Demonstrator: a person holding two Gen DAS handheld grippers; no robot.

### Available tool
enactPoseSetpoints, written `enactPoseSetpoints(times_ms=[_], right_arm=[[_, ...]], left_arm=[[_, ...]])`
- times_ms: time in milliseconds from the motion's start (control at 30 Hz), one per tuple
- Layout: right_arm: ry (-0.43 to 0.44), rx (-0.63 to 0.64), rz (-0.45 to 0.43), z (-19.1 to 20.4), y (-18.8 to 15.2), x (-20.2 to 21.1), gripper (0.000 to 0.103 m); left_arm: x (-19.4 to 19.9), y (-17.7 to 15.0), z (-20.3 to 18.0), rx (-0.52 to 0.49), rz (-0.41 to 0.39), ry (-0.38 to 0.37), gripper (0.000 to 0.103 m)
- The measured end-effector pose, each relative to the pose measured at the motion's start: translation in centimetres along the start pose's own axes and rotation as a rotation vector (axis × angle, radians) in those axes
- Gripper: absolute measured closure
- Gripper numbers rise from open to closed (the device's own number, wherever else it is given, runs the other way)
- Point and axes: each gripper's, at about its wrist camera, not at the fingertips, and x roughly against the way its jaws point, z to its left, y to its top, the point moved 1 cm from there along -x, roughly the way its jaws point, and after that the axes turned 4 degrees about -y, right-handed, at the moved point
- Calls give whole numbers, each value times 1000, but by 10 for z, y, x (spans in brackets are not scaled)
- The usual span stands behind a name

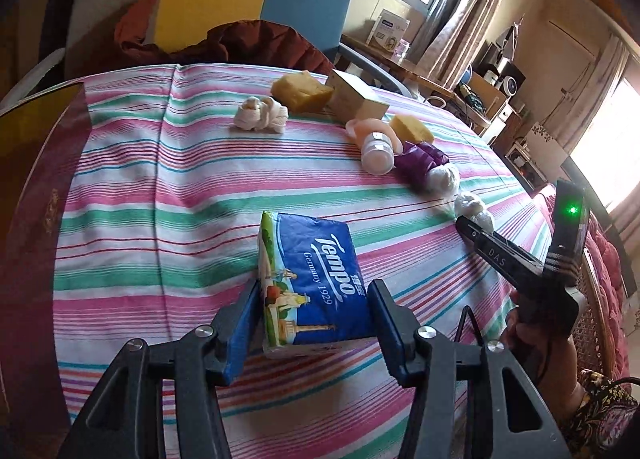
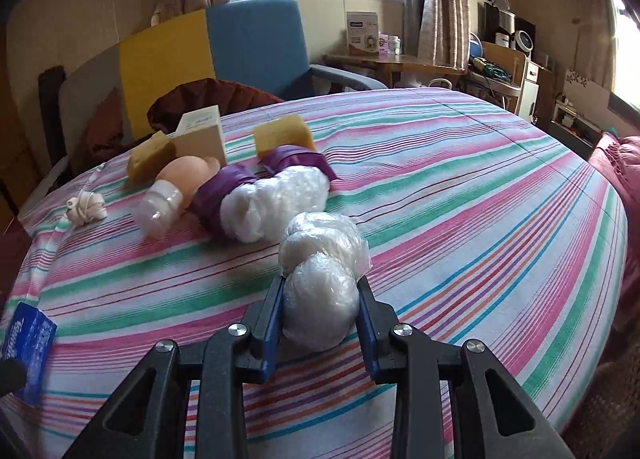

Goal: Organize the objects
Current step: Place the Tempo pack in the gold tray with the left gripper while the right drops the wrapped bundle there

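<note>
My left gripper [image 1: 314, 291] is shut on a blue Tempo tissue pack [image 1: 312, 279], held just above the striped cloth; the pack also shows at the left edge of the right wrist view [image 2: 28, 343]. My right gripper [image 2: 320, 299] is shut on a white plastic-wrapped bundle [image 2: 320, 279], seen from the left wrist view too [image 1: 474, 209]. Behind lie a purple-and-white bundle [image 2: 260, 199], a pink bottle [image 2: 176, 191], two yellow sponges [image 2: 284, 135] [image 2: 146, 157], a small cardboard box [image 2: 202, 135] and a white knotted cloth [image 2: 86, 209].
The striped cloth [image 1: 160, 219] covers a rounded table. A dark red box [image 1: 36, 219] lies at its left. A blue-and-yellow chair [image 2: 224, 51] with red clothing stands behind. A wooden side table [image 2: 384, 63] and shelves stand at the right.
</note>
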Motion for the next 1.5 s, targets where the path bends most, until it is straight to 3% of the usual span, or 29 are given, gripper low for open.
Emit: enactPoseSetpoints(times_ms=[300,467,667,767,833,967,1233,1367,1433,1500], right_arm=[[140,46,37,42,-9,19,70],[227,121,-31,76,-4,48,71],[328,243,-153,122,10,95,71],[380,296,-206,146,12,118,71],[423,324,-234,159,13,132,71],[505,372,-261,187,10,154,71],[680,443,-173,240,0,166,71],[757,489,-98,270,-12,167,71],[775,515,-80,284,-18,169,71],[787,541,-71,294,-23,171,71]], left_arm=[[61,5,35,65,-119,50,49],[98,11,84,180,-180,102,49],[114,7,145,308,-150,153,49],[115,3,174,396,-114,144,49],[114,-1,188,425,-88,154,63],[116,-9,204,440,-63,198,63],[127,-20,216,460,-81,250,63],[124,-23,220,406,-39,411,63],[127,-24,222,401,-42,454,63],[138,-26,223,430,-99,407,63]])
